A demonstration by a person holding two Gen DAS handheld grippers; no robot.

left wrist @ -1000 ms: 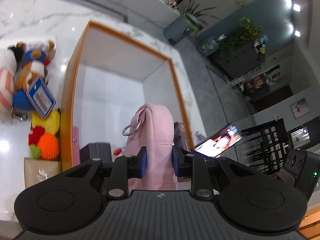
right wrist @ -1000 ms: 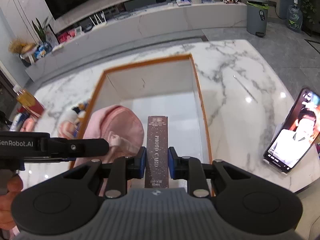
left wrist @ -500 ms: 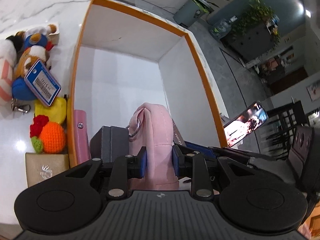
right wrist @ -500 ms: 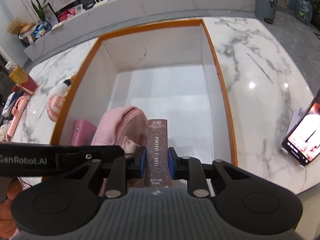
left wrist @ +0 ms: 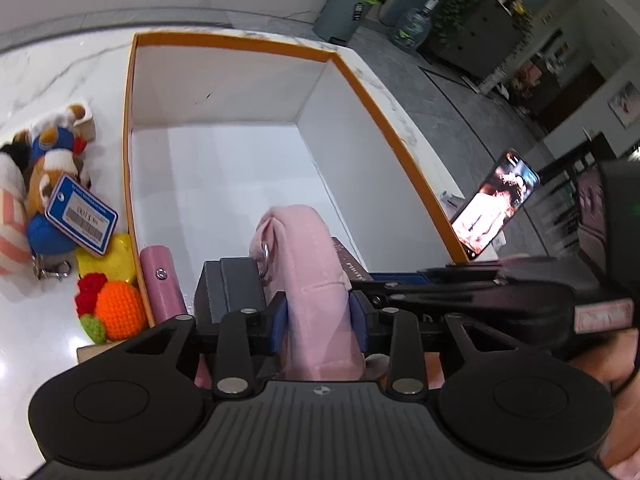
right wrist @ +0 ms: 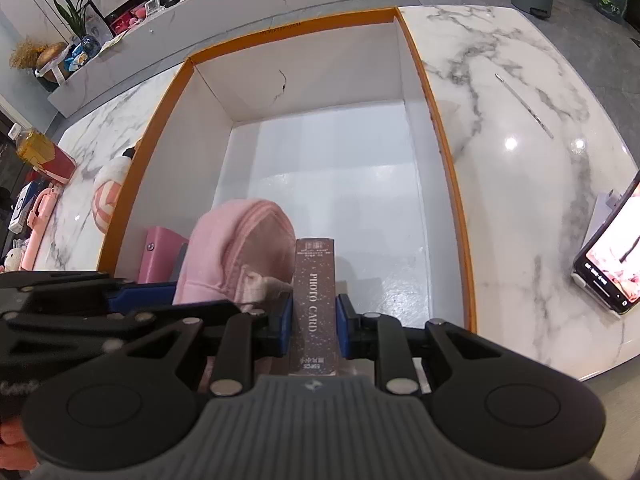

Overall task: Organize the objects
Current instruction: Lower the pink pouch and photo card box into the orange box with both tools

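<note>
A big white box with an orange rim (left wrist: 384,116) (right wrist: 452,152) lies open on the marble table. My left gripper (left wrist: 318,314) is shut on a pink fabric pouch (left wrist: 308,264), held upright at the box's near end; the pouch also shows in the right wrist view (right wrist: 236,252). My right gripper (right wrist: 314,320) is shut on a brown "PHOTO CARD" box (right wrist: 314,300), upright just right of the pouch. A pink case (left wrist: 162,284) and a dark grey box (left wrist: 228,292) stand in the box to the pouch's left.
Plush toys with a blue price tag (left wrist: 82,214) and crocheted fruit (left wrist: 118,310) lie left of the box. A phone (right wrist: 612,264) stands propped at the right. A thin pen (right wrist: 524,104) lies on the marble at right.
Both grippers have moved forward and down into the box's near end with their objects. The pink case and dark grey box have come into view beside the pouch.
</note>
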